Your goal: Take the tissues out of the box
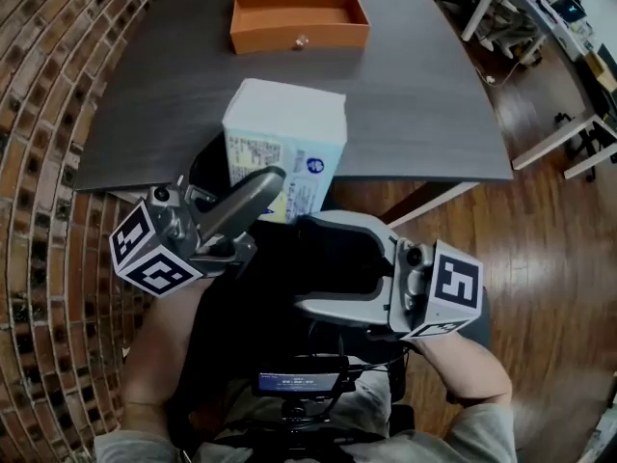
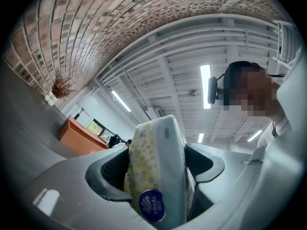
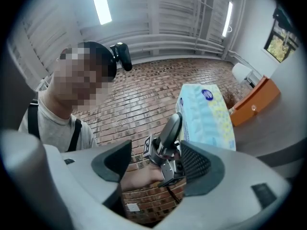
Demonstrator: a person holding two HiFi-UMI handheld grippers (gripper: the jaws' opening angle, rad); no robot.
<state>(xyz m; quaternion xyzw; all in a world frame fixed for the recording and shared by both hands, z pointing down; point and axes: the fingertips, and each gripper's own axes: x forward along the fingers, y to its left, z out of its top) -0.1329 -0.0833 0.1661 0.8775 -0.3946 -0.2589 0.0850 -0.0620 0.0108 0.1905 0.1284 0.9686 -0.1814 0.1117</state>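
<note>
My left gripper [image 1: 262, 193] is clamped on the tissue pack [image 1: 284, 143]. In the left gripper view the pack stands upright between my two jaws and fills the gap, and both pads press on its sides. Its yellow-patterned face is turned toward the left jaw, and a round blue logo sits low on the narrow end facing the camera.

From the head view I hold the pack in the air over the near edge of the dark bench [image 1: 424, 95]. It is clear of the orange box [image 1: 299, 13], which sits farther back on the bench with its drawer pulled open toward me.

My right gripper [image 1: 301, 266] is just below and to the right of the pack, off the bench edge and not touching it. Its jaws stand wide apart with nothing between them. In the right gripper view I see only my left gripper and the pack beyond the gap.
</note>
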